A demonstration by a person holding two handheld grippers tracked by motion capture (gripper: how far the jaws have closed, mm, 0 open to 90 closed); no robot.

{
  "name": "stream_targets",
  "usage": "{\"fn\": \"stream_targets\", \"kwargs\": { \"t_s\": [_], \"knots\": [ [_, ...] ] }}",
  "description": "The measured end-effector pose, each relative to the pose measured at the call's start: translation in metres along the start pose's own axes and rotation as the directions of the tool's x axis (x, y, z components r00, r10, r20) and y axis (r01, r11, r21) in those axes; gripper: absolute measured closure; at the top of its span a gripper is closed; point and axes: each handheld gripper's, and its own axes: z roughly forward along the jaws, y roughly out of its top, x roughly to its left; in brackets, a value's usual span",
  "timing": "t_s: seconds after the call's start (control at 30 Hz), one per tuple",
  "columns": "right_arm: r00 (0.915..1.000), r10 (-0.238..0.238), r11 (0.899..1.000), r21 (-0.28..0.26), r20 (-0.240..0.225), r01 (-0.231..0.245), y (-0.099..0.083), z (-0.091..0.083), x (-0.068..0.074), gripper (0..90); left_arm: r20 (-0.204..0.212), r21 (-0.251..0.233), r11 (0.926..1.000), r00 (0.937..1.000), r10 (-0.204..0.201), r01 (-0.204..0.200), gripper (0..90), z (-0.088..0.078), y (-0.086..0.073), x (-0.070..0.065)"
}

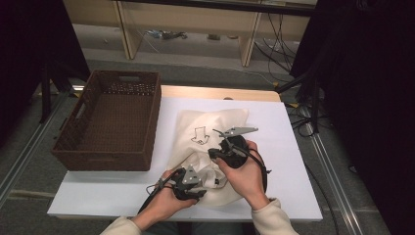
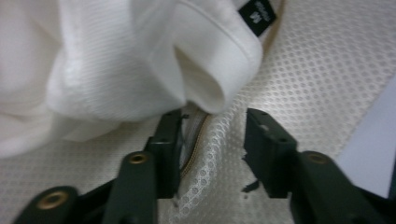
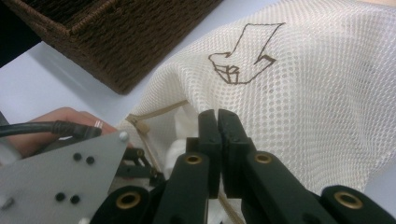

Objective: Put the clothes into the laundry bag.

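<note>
Left gripper: near edge of the desk, at the near lip of the mesh laundry bag. Fingers partly apart, straddling the zipper edge of the mesh; whether the pads press it cannot be told. Judged purpose: to take hold of the near lip of the opening.

White garment: bunched at the bag's mouth just beyond the left fingers, black size label at its hem; part inside the bag, part out. Judged a load being tucked into the bag or drawn out of it.

Right gripper: just beyond the left one, over the middle of the bag. Fingers pressed together, seemingly on the upper mesh layer at the drawstring edge; judged to lift that lip so the mouth gapes.

Mesh laundry bag: cream, printed sock outline, lying on the desk's middle, nearer the near edge.

Brown wicker basket: far left corner of the desk, just beside the bag, nothing seen in it; likely the receptacle for the work.
</note>
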Motion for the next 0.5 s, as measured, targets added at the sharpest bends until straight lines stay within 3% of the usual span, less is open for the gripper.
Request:
{"fn": "stream_targets", "kwargs": {
  "t_s": [0.27, 0.5],
  "knots": [
    [1.0000, -0.007, 1.000, -0.009, 0.003, 0.007, 0.000, 0.001, -0.001, 89.9, 0.023, 0.022, 0.9981, 0.9981, 0.057, -0.057, 83.7, -0.002, 0.003, -0.009],
    [1.0000, 0.009, 1.000, -0.011, 0.003, -0.009, -0.001, 0.001, 0.000, 89.9, 0.020, 0.010, 0.9951, 0.9949, 0.099, -0.099, 87.2, -0.014, 0.004, -0.015]
  ]
}}
